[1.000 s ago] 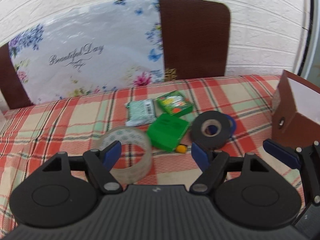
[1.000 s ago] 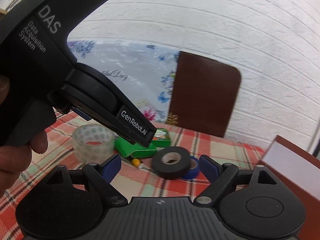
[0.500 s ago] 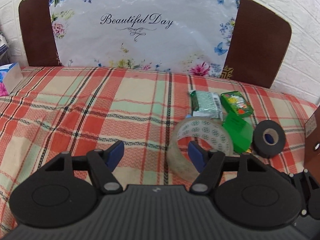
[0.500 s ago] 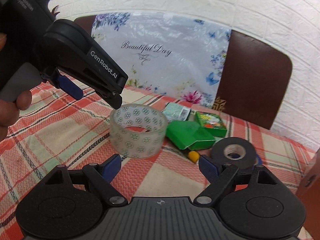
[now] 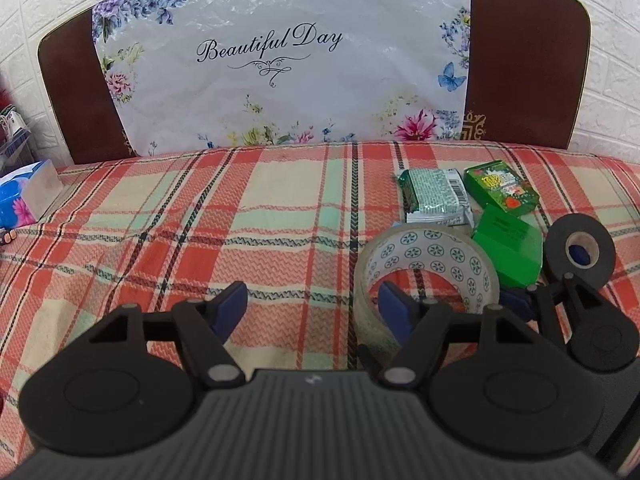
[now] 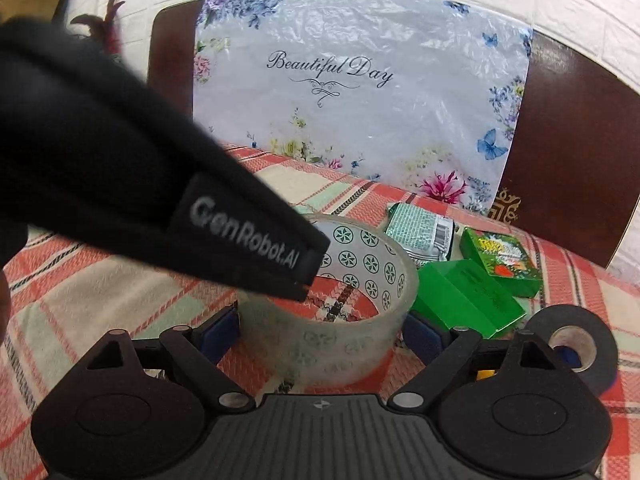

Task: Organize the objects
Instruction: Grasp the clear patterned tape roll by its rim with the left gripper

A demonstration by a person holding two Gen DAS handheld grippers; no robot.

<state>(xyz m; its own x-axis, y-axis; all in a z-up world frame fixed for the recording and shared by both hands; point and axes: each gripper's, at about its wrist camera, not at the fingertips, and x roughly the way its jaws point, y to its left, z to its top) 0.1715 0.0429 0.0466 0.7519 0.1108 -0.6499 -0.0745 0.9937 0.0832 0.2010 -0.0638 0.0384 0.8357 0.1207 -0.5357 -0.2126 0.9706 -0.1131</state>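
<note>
Jaws apart; left gripper [image 6: 280,280] marked "GenRobot.AI"; bag [image 5: 280,60] "Beautiful Day".

Both cameras ride low behind their own fingers, tilted down over the red, cream and green plaid cloth [image 5: 280,216] and facing the brown headboard with its flowered "Beautiful Day" plastic sheet [image 5: 280,60]. The left wrist view sits left of the clear patterned tape roll [image 5: 428,264], with much open cloth ahead. The right wrist view is very near that roll [image 6: 352,300], almost over it. They share the roll, the green packets behind it, the black tape roll [image 6: 576,344] to its right and the headboard.
</note>
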